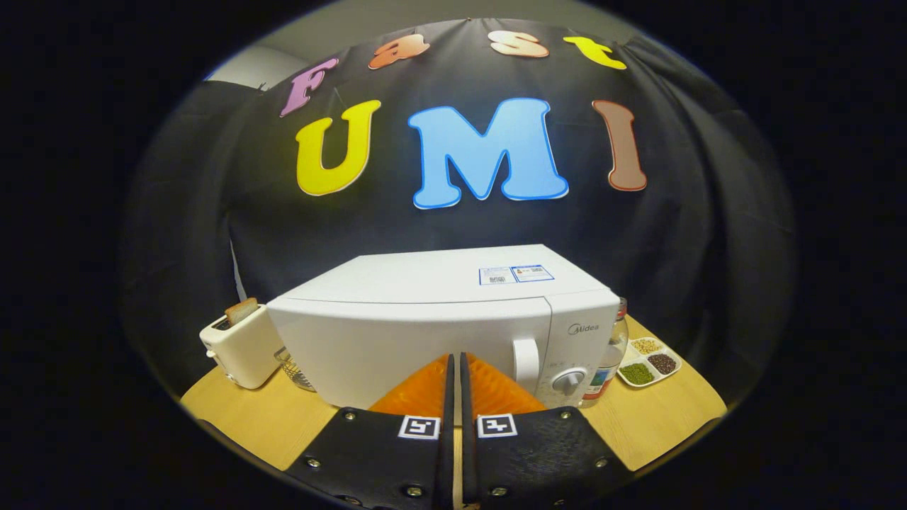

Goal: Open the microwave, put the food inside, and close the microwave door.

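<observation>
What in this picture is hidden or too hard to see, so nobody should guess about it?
- Inside of the microwave: hidden by its shut door, gripper view.
- Lower middle of the door: covered by the closed gripper.
- Wire basket: mostly behind the microwave and the toaster.
- Bottle: partly behind the microwave.
- Divided dish: its contents are too small to identify.

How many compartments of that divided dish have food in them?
3 visible in the divided dish right of the microwave: pale grains at back, dark ones right, green ones front. The shut gripper faces the microwave.
</observation>
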A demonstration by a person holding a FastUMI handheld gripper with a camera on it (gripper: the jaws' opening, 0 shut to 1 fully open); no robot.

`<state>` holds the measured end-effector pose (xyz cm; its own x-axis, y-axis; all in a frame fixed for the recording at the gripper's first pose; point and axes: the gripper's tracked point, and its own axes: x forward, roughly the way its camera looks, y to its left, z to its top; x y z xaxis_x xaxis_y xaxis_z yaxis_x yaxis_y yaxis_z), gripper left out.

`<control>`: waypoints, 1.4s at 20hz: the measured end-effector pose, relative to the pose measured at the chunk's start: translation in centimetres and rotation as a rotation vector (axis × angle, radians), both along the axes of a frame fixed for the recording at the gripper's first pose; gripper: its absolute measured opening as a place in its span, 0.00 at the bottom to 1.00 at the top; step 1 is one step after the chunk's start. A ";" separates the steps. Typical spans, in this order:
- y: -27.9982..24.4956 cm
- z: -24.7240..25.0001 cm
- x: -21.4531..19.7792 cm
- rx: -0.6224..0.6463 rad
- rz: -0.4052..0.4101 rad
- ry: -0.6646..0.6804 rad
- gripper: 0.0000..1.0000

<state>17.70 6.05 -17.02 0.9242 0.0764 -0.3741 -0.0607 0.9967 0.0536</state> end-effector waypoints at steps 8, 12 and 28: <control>1.2 7.0 -10.0 -0.006 0.008 -0.096 0.05; 0.6 9.4 -15.4 -0.052 0.007 -0.142 0.05; 0.0 11.8 -24.6 -0.058 0.020 -0.199 0.99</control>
<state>-6.89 6.01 -5.22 0.9789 0.0790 -0.1884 -0.0840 0.9963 -0.0187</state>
